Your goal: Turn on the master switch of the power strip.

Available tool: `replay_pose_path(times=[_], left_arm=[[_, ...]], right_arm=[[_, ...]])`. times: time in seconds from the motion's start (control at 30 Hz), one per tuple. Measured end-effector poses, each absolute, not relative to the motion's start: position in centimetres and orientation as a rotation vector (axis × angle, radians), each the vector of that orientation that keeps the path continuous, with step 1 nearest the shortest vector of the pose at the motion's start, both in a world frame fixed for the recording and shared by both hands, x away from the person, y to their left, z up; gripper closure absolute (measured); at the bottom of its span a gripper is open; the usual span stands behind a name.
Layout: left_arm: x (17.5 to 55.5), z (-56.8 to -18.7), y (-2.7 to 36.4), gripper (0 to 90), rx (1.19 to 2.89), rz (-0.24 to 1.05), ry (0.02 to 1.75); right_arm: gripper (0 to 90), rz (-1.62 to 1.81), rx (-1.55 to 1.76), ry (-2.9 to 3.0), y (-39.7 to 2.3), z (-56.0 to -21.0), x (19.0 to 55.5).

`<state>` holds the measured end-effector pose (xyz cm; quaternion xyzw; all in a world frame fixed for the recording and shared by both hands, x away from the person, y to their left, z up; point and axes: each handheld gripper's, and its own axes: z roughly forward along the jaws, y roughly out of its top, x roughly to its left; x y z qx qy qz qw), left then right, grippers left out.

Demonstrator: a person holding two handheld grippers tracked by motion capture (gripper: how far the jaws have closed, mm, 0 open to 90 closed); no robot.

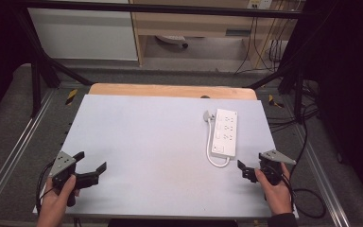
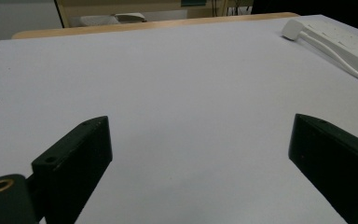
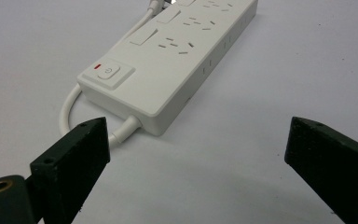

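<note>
On the right half of the pale worktop (image 1: 146,142) lies the white power strip (image 1: 224,132), its long side running away from me, its cable (image 1: 216,162) looping out of the near end and back up along its left side to the plug (image 1: 208,115) by the far corner. My right gripper (image 1: 246,169) hangs just short of that near end, jaws spread wide with nothing between them; in the right gripper view the switch (image 3: 108,72) with its red mark sits straight ahead, and the cable's exit lies just beyond my left-hand jaw. My left gripper (image 1: 90,165) waits well apart at the near left of the worktop, jaws likewise released and empty.

I judge the strip is what I am about to take. The risks I see: it is broad and flat, so jaws coming down askew could skid off its smooth casing or shove it across the sheet. Closing low at the near end could pinch the cable instead of the body, or drag the loop. Pressing from above might trip the switch.
</note>
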<state>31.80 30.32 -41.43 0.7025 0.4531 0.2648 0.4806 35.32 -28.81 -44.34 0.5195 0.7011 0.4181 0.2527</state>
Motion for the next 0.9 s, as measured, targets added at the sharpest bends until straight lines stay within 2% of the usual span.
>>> replay_pose_path(times=[0.9], left_arm=[[31.8, -41.5, 30.3, 5.7, 1.718, 0.630, 1.106]], right_arm=[[4.7, 1.200, 1.351, 1.873, -28.5, -42.9, 34.7]])
